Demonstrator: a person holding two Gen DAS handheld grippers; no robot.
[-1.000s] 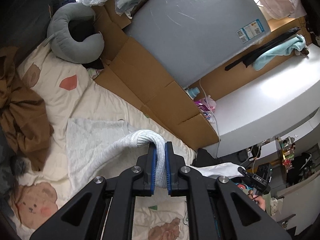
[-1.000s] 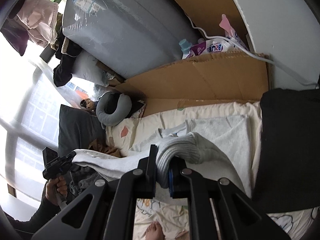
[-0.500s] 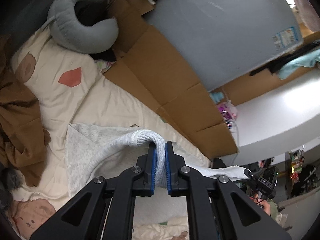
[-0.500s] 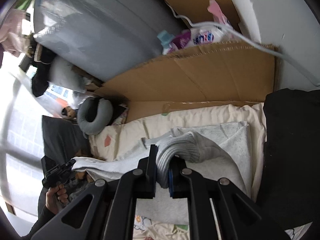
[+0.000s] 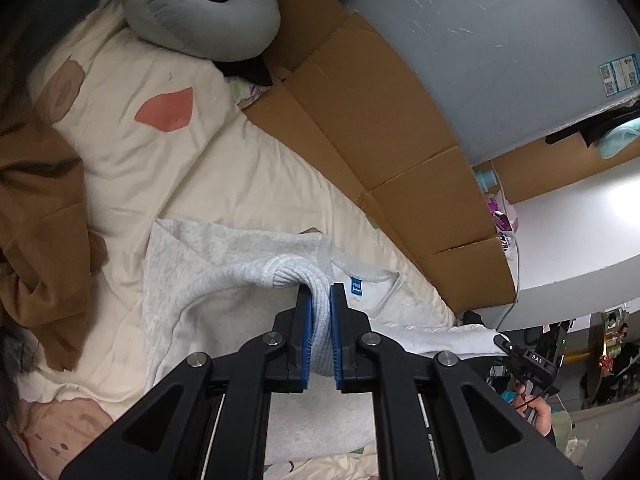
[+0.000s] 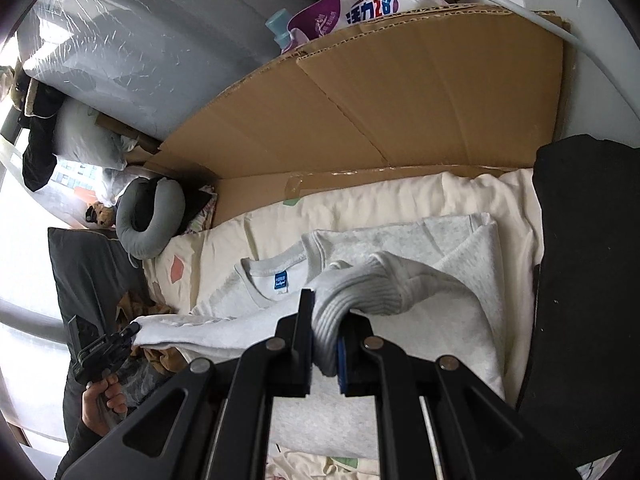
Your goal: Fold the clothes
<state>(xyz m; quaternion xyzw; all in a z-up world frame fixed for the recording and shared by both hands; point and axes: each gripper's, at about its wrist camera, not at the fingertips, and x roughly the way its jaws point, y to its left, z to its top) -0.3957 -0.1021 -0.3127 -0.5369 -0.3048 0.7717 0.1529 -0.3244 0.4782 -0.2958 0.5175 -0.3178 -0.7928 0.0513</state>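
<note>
Both grippers have been lowered toward the bed (image 5: 208, 184), cuffs still pinched. Cream bedding is bordered by cardboard (image 5: 384, 128), with a grey neck pillow (image 5: 200, 20) at its far end. A grey sweatshirt (image 5: 224, 248) lies flat there; the left gripper (image 5: 321, 300) and right gripper (image 6: 326, 320) are each clamped on a sleeve cuff.

A lived-in bedroom: cream bear-print bedding (image 5: 168, 168) fills the frame's middle, a grey neck pillow (image 5: 200, 12) upper left, flattened cardboard (image 6: 400, 112) lining the wall, detergent pouch (image 6: 356, 8) up top.
</note>
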